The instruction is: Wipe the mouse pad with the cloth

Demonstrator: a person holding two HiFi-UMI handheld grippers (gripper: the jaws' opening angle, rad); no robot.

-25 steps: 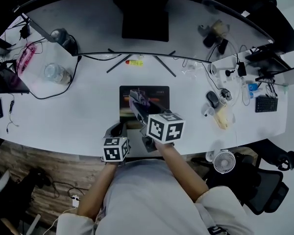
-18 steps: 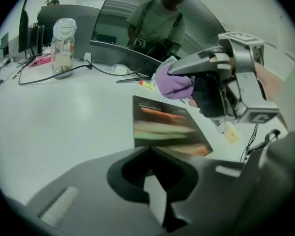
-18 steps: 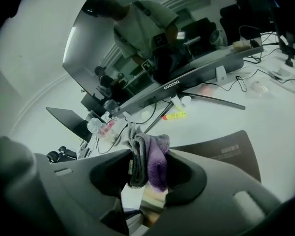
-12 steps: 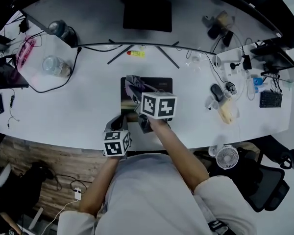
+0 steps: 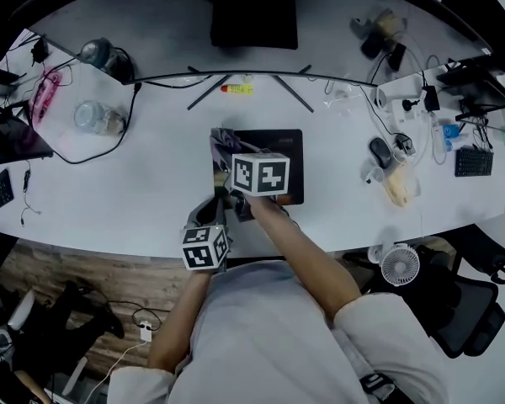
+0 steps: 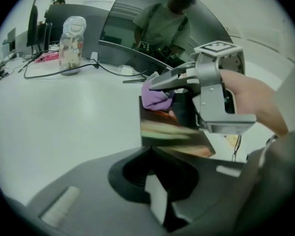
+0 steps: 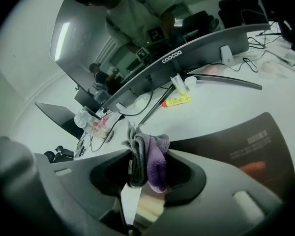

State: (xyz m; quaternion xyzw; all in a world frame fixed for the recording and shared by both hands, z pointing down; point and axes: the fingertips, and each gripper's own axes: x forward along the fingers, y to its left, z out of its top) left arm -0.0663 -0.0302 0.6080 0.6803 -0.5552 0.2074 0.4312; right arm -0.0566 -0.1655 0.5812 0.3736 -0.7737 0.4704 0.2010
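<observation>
rt gripper (image 7: 146, 173) pinches the bunched purple-grey cloth (image 7: 156, 154) at the far left part of the dark mouse pad (image 5: 282, 141) on the white desk (image 5: 135, 192); lt gripper (image 6: 147, 154) jaws pressed together at the pad's near left corner, contact w/ its edge unclear, pad's middle hidden by the rt gripper.

Table: a long white table (image 5: 109, 204) with a curved front edge, cables trailing over its back part.
Monitor: a wide curved monitor (image 7: 196, 50) stands at the back of the table on splayed legs.
Floor: wood planks (image 5: 38, 278) show under the table's left end, with a cable lying on them.
Seating: a black office chair (image 5: 456, 314) at the right, a small white fan (image 5: 401, 266) just beside it.
Left end: a dark laptop (image 5: 8, 137), and near it a clear jar (image 5: 97, 118).
Light: soft and even.
</observation>
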